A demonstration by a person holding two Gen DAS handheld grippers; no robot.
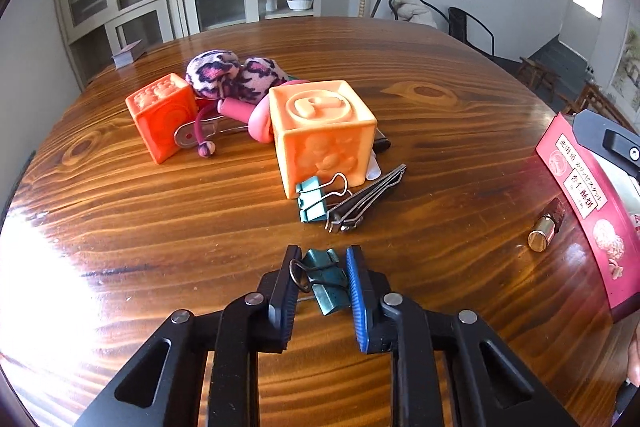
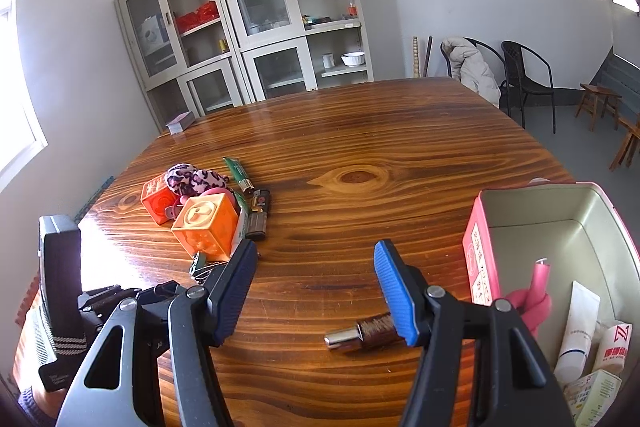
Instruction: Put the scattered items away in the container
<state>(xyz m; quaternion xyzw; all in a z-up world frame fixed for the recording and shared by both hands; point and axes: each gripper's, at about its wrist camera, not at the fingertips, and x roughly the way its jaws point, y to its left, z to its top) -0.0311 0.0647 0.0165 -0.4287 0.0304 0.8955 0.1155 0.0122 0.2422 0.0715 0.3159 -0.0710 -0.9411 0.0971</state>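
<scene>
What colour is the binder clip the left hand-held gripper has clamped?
Dark teal-green binder clip, with dark wire handles; clearest in the left wrist view.

a binder clip [image 1: 326, 281] is pinched between the left tool [image 1: 322, 281] pads, low over the counter [image 1: 440, 99]. just beyond, a second clip [image 1: 312, 197] and nail clippers [image 1: 366, 199] lie before a toy block [image 1: 322, 135]. the tin [image 1: 580, 203] stands far right, a small cylinder [image 1: 546, 229] beside it.

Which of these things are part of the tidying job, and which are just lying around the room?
Part of the job:
- green clip in the left claw
- orange block
- nail clippers
- red tin
- small metal-capped tube

Just lying about:
- card deck
- cabinet
- chair
</scene>
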